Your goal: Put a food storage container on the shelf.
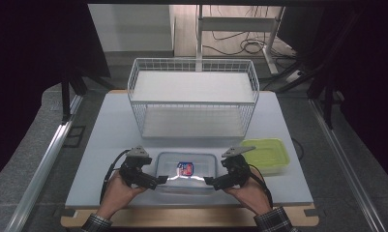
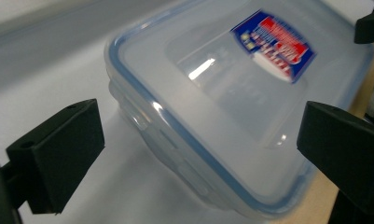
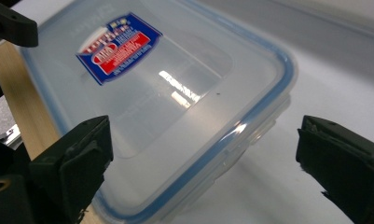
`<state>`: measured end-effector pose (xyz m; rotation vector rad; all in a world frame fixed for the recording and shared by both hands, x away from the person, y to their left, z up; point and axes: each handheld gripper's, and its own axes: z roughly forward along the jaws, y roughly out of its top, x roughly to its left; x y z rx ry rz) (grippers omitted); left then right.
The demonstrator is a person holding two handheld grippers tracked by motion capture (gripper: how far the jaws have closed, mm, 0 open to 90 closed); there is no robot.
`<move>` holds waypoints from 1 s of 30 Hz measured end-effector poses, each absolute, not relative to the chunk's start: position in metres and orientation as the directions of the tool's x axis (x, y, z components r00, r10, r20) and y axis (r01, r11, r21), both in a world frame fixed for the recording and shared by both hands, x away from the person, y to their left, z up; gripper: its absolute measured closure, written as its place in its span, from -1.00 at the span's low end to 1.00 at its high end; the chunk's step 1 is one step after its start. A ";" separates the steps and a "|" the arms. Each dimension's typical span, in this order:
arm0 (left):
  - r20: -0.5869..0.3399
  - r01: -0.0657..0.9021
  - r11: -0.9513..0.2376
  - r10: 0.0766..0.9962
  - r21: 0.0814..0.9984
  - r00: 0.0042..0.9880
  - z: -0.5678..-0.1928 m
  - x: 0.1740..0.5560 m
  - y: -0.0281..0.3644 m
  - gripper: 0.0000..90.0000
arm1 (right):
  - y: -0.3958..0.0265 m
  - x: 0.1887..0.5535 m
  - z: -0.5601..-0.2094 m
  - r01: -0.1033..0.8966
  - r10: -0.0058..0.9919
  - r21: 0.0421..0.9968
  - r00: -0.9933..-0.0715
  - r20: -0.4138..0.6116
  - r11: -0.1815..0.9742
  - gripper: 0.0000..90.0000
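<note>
While you look down from the high view, your clear rectangular plastic food container with a blue-sealed lid and a red-and-blue label [image 1: 186, 170] lies flat on the pale grey table top [image 1: 109, 125], at its near edge and just in front of the white wire basket with two shelves [image 1: 193, 96], which serves as the landmark here. Your left gripper [image 1: 160, 181] sits at the container's left end and your right gripper [image 1: 208, 181] at its right end, both on the near side of the basket, each pointing inward at the container's front corners; your hands hold them from below. A yellow-green shallow plastic tray [image 1: 266, 154] rests to the front right of the basket, just beside the container's right end. In the left gripper view, your left gripper [image 2: 198, 140] has its jaws spread wide, one black pad low at the left and the other at the right, with the container [image 2: 231, 102] tilted across the frame between them; neither pad presses on it. The label [image 2: 273, 44] faces up on the lid. In the right gripper view, your right gripper [image 3: 203, 163] is likewise spread wide, the container's blue-rimmed corner [image 3: 166, 93] lying between the pads without contact, the pale table surface [image 3: 324, 70] beyond it.
</note>
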<state>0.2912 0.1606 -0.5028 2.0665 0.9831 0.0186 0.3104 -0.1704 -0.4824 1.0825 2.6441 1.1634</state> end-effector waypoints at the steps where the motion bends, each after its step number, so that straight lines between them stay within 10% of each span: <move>1: -0.340 0.646 -0.342 0.633 0.683 0.695 -0.506 0.294 0.161 -1.00 | -0.170 0.312 -0.485 0.599 0.616 0.656 -0.747 0.249 0.460 -0.96; 17: -0.441 0.695 -0.353 0.575 0.626 0.689 -0.509 0.285 0.164 -0.84 | -0.176 0.315 -0.492 0.704 0.567 0.583 -0.694 0.444 0.405 -0.64; 25: -0.538 0.714 -0.195 0.534 0.673 0.653 -0.513 0.266 0.190 -0.14 | -0.197 0.300 -0.490 0.705 0.518 0.604 -0.697 0.496 0.371 -0.08; 30: -0.526 0.715 -0.187 0.558 0.673 0.641 -0.510 0.260 0.188 -0.10 | -0.199 0.299 -0.489 0.723 0.526 0.609 -0.674 0.519 0.326 0.00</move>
